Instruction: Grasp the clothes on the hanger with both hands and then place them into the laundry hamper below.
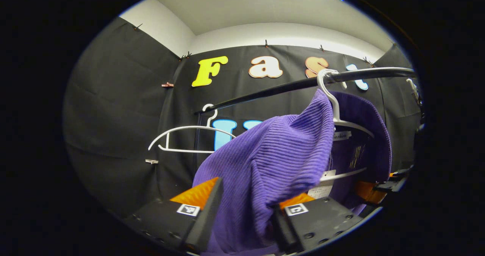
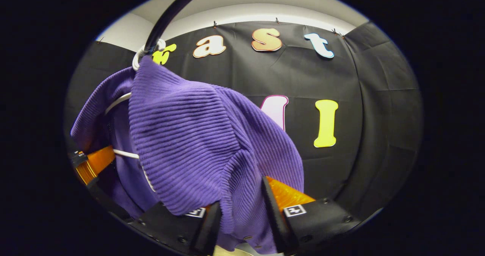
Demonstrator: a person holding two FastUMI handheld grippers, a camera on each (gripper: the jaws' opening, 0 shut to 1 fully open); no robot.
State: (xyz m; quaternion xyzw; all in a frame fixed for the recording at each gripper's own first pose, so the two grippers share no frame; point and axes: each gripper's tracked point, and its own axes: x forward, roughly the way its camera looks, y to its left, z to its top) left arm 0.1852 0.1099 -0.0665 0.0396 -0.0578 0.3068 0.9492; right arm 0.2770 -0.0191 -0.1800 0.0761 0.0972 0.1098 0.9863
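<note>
The purple sweater (image 1: 273, 153), draped over the white hanger (image 1: 343, 123) on the black rail (image 1: 273, 91), is pinched between the closed fingers of the left gripper (image 1: 242, 210) and of the right gripper (image 2: 238, 214), probably so that both sides can be lifted off together.

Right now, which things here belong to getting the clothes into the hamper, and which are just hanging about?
Part of the job:
purple ribbed sweater
white hanger under it
left gripper, its jaws on either side of a fold
right gripper, the same

Just there:
empty white hanger
black clothes rail
</note>
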